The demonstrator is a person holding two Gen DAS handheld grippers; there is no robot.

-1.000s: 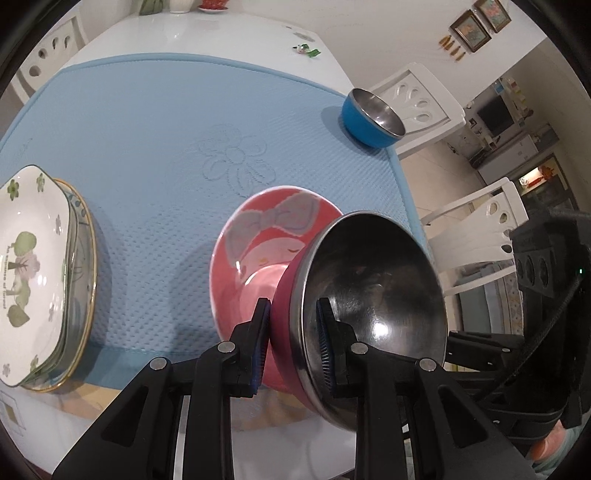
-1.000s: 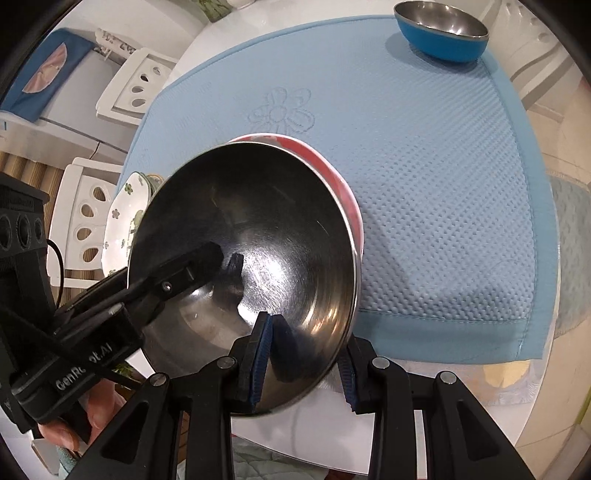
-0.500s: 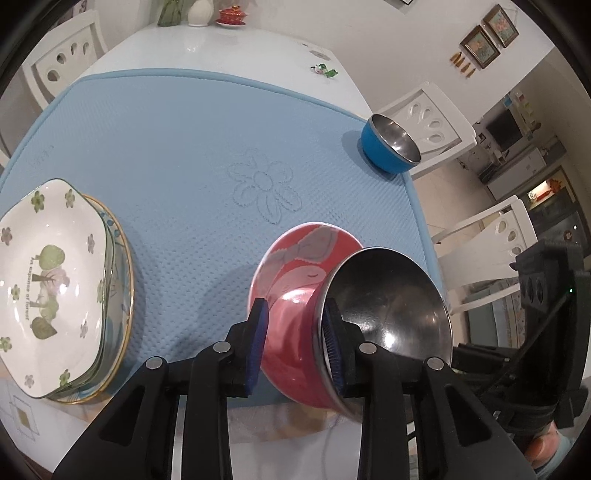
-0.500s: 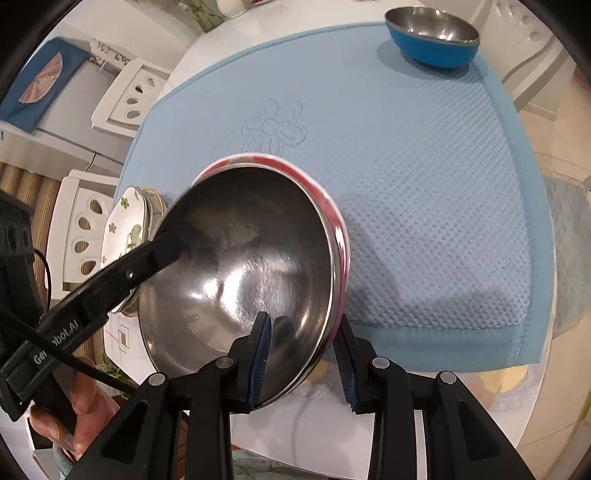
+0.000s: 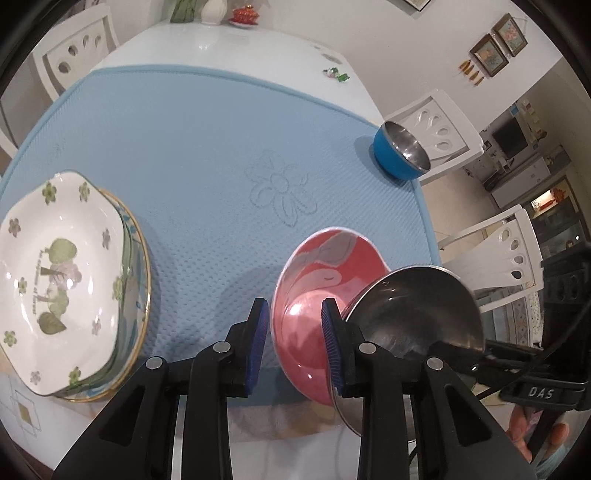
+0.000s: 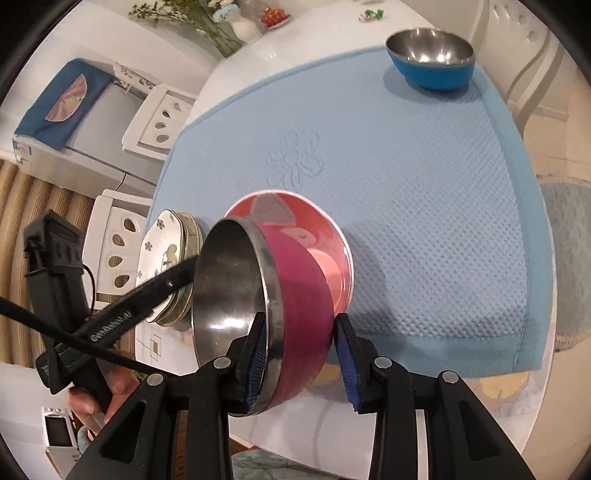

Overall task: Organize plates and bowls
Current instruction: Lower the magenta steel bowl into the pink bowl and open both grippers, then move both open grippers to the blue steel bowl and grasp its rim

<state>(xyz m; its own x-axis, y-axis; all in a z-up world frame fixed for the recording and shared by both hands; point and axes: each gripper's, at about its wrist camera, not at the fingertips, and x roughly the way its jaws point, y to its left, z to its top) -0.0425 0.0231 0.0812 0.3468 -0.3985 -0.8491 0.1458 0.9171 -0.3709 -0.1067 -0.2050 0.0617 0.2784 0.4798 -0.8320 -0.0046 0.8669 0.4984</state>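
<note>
A pink steel-lined bowl (image 6: 299,306) is tilted on its side, resting in a red plate (image 5: 328,254) near the mat's front edge. In the left wrist view its steel inside (image 5: 417,314) faces the camera. My left gripper (image 5: 291,339) stands open, its right finger between plate and bowl rim. My right gripper (image 6: 301,354) stands open with the bowl's rim and wall between the fingers. A blue steel-lined bowl (image 6: 430,59) sits at the mat's far right corner, also in the left wrist view (image 5: 400,151). A stack of floral plates (image 5: 62,288) lies at the left.
A light blue mat (image 5: 207,140) covers the white table (image 5: 240,48). White chairs (image 5: 447,133) stand around it. A vase and a red lidded pot (image 5: 243,14) stand at the far end. The table's front edge is just below both grippers.
Both grippers were shut on the pink bowl's rim and have opened. Both pulled back and up. The bowl has tipped further onto its side against the red plate.
</note>
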